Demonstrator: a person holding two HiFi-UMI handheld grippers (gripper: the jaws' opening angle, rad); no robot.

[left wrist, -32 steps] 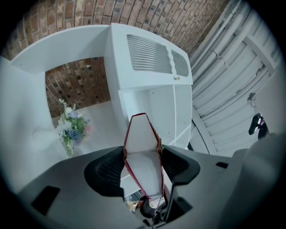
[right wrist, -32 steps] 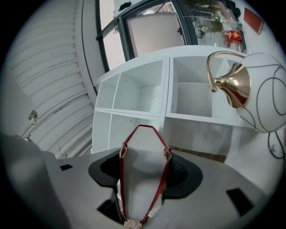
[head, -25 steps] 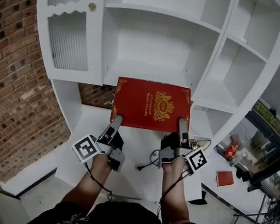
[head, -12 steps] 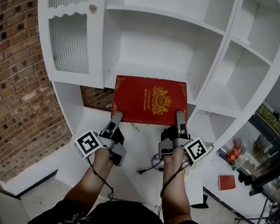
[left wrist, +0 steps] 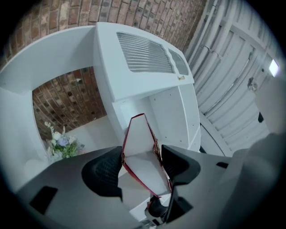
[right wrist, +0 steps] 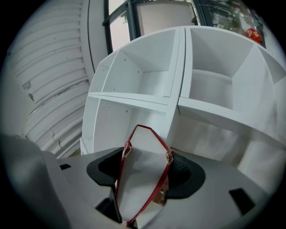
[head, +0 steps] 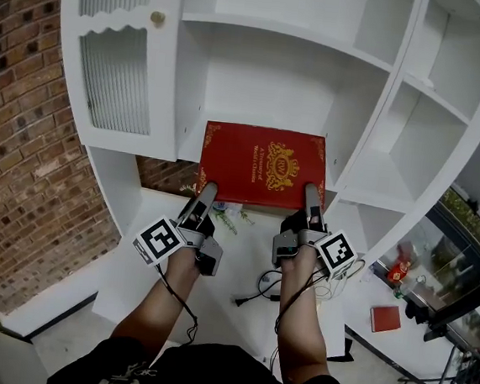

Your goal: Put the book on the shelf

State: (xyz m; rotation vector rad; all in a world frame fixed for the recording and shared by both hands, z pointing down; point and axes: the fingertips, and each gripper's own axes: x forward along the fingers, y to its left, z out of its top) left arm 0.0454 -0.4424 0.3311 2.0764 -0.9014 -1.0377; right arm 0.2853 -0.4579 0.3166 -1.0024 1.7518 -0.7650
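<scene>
The red book [head: 264, 164] with a gold crest lies flat, its far edge at the mouth of the white shelf's middle compartment [head: 264, 71]. My left gripper [head: 208, 191] is shut on the book's near left corner. The right gripper [head: 311, 192] holds the near right corner; its jaws are opening with the book still between them and touching both pads. In the left gripper view the book's page edge [left wrist: 140, 147] fills the gap of the left gripper [left wrist: 142, 167]. The right gripper view shows the book [right wrist: 145, 147] wedged in the right gripper [right wrist: 145, 172].
A ribbed-glass cabinet door [head: 116, 74] stands left of the compartment, with more open cubbies [head: 416, 119] to the right. Under the shelf is a white desk [head: 132, 261] with flowers [head: 225, 219] and a black cable [head: 256, 288]. A brick wall [head: 18, 123] lies left. A small red book [head: 382, 317] sits lower right.
Both grippers have carried the book up and forward, closer to the middle compartment. The book stays level between them.
</scene>
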